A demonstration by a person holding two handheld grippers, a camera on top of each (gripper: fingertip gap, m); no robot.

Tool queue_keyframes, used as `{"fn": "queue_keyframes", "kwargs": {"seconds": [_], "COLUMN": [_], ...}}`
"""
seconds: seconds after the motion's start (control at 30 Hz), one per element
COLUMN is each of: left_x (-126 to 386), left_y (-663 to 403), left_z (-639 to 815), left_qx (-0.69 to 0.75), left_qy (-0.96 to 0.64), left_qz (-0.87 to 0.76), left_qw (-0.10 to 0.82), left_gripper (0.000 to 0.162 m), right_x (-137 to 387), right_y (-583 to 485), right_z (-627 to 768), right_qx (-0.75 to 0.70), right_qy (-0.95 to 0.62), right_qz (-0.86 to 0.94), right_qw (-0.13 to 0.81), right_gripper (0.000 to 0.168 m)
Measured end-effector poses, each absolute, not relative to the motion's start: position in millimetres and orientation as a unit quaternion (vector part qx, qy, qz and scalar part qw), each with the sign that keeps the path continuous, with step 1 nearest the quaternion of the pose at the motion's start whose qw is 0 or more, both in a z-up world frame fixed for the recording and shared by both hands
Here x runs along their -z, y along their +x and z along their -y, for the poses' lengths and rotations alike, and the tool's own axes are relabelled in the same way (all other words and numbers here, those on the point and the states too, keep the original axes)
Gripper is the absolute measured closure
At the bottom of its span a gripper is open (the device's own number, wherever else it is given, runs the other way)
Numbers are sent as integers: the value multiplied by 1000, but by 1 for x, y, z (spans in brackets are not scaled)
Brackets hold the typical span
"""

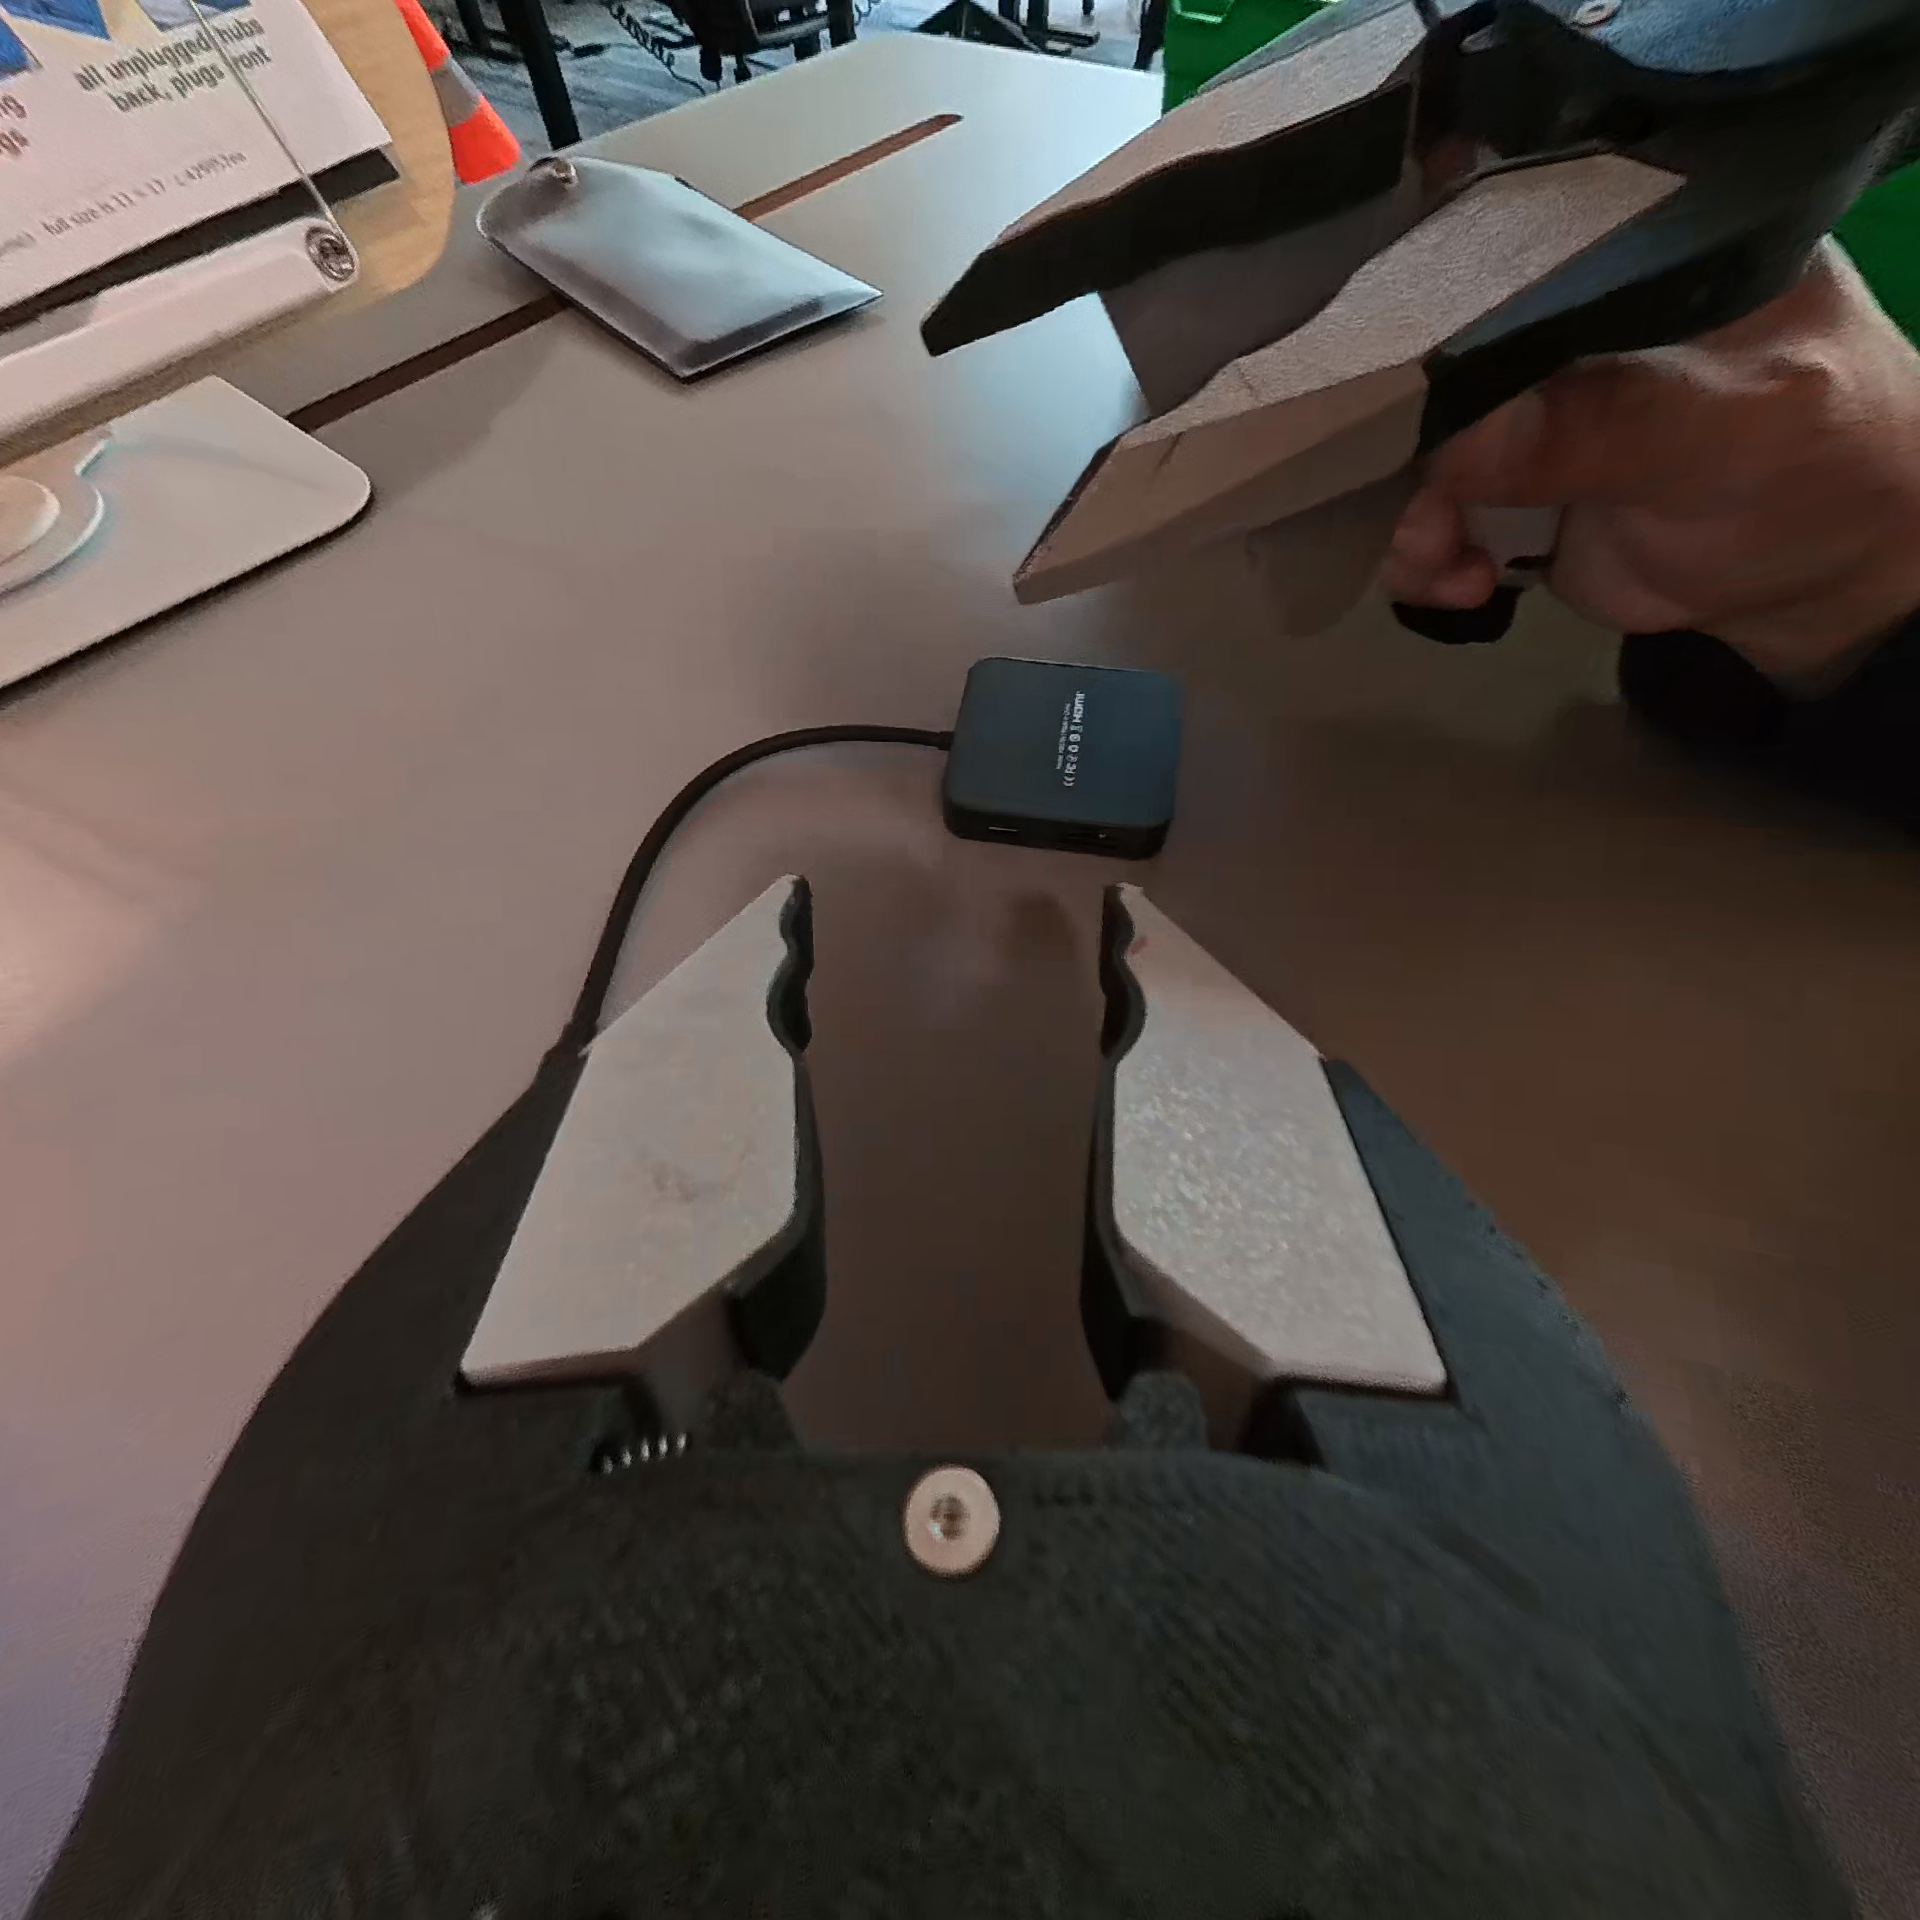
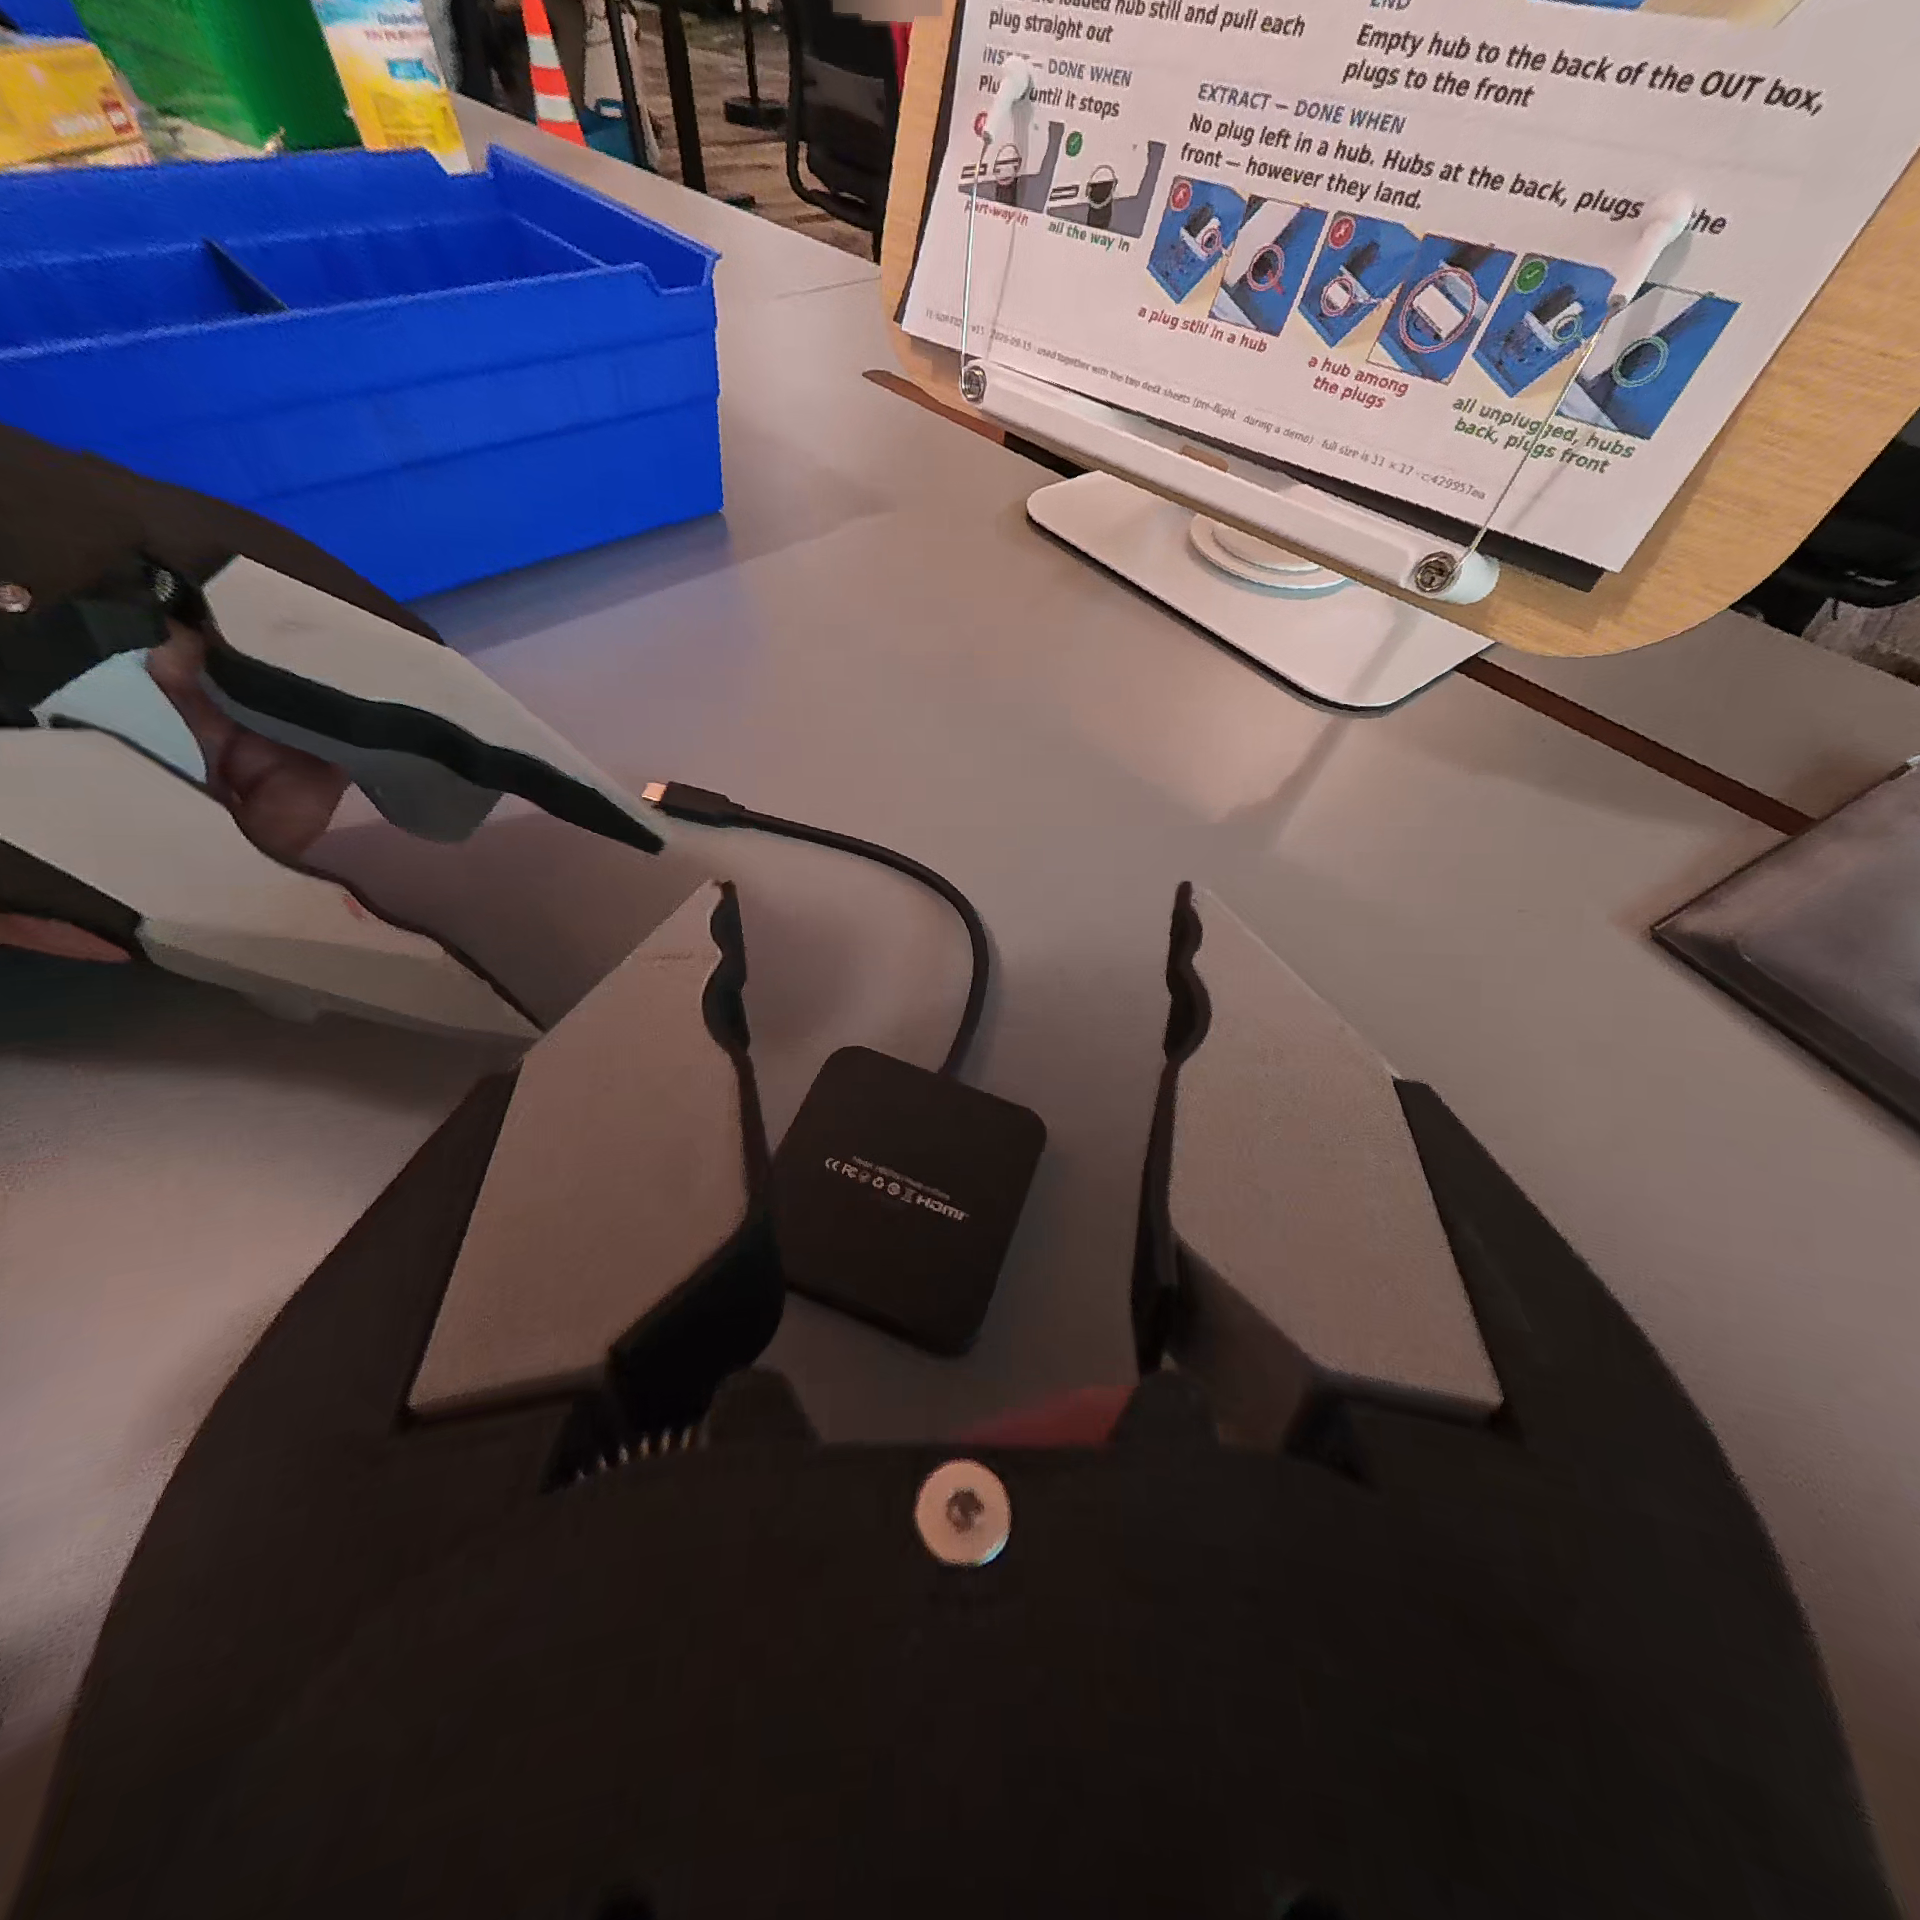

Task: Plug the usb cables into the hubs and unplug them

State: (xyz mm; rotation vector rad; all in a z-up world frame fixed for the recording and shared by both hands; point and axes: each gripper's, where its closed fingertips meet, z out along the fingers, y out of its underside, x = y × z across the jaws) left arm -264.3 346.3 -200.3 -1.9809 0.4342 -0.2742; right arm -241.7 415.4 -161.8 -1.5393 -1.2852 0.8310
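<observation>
A small black square hub lies flat on the grey table with its short black cable curving away. My left gripper is open and empty, its tips just short of the hub's port side. My right gripper is open and empty, hovering above the hub, which shows between its fingers. The cable ends in a loose plug near the left gripper's fingers. The right gripper also shows in the left wrist view, held by a hand.
A blue divided bin stands at the far left. A printed instruction sheet on a white stand is at the back. A dark flat pouch lies behind the hub. An orange cone stands beyond the table.
</observation>
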Motion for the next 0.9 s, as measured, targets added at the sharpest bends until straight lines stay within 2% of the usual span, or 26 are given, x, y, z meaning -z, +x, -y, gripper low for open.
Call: {"fn": "queue_keyframes", "kwargs": {"seconds": [0.2,0.43,0.57,0.7,0.9], "left_x": [198,201,201,176,140], "left_y": [-260,-244,-245,-242,-308], "left_z": [-345,-339,-340,-317,-240], "left_qx": [149,152,131,139,60], "left_qy": [-825,-823,-821,-806,-839], "left_qz": [-175,-205,-212,-205,-144], "left_qw": [516,508,513,537,521], "left_gripper": [109,108,109,113,112], "right_x": [163,177,167,150,155], "right_y": [-237,-243,-242,-239,-242], "right_z": [-429,-419,-419,-419,-415], "right_qx": [-303,-331,-299,-306,-333], "right_qy": [-621,-640,-621,-598,-607], "right_qz": [525,532,537,514,505], "right_qw": [497,445,486,533,515], "right_gripper": [95,91,93,106,101]}}
